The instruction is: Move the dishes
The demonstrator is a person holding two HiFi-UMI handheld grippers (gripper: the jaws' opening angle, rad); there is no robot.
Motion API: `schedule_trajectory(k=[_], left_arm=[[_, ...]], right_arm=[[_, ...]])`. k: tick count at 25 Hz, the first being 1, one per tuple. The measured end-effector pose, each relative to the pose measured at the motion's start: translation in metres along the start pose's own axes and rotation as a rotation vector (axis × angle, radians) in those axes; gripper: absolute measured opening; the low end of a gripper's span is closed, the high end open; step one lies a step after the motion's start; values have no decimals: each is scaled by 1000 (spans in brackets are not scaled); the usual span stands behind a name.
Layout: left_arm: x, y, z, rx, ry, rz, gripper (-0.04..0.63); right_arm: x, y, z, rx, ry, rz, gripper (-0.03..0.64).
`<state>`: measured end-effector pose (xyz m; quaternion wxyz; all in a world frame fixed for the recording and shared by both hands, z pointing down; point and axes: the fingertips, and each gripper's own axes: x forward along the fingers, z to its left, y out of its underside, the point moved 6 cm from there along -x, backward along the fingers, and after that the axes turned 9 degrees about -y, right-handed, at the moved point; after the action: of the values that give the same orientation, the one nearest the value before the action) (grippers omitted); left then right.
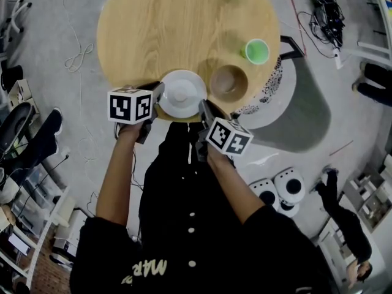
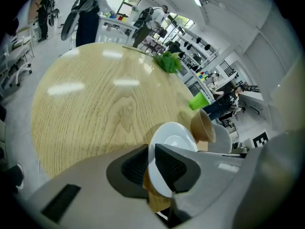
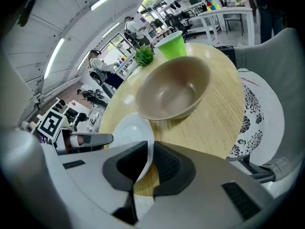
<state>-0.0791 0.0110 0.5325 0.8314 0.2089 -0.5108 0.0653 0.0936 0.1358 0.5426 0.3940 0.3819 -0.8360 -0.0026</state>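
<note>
The round wooden counter [image 1: 159, 29] fills the upper middle of the head view, and everything I care about sits along its lower edge, the side nearest my body. To the right of it stands a chair with a flower-patterned seat [image 1: 272, 87].

The white plate [image 1: 182, 94] lies right at that lower edge, just left of centre. It is the dish I am working on, probably because it is the closest and easiest to reach with both hands. Just beside it to the right is the brown bowl [image 1: 229, 82], and further up and right stands the green cup [image 1: 256, 51], apart from both.

My left gripper [image 2: 150, 166] has its jaws closed on the plate's left rim, the thin white edge pinched between the dark pads. My right gripper [image 3: 149, 162] is clamped the same way on the opposite rim. I judge that two grips on facing sides keep a shallow, slippery plate level. I cannot tell whether the plate has left the wood.

Both forearms reach up from the bottom of the frame and converge on the plate, and both tools pitch steeply downward so the jaws meet the rim from above and outside.
</note>
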Motion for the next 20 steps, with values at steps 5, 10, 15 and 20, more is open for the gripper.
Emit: schedule_trajectory(k=[5, 10, 15, 20], left_arm=[[0, 2, 3, 6, -22, -5, 52], [0, 3, 1, 13, -15, -1, 143], [-13, -1, 7, 32, -58, -49, 163], [-65, -9, -5, 58, -136, -228, 53]], right_arm=[[2, -1, 2, -40, 25, 1, 48], [0, 2, 4, -68, 30, -3, 172], [-8, 5, 11, -109, 53, 7, 167], [-56, -10, 25, -448, 143, -40, 14]])
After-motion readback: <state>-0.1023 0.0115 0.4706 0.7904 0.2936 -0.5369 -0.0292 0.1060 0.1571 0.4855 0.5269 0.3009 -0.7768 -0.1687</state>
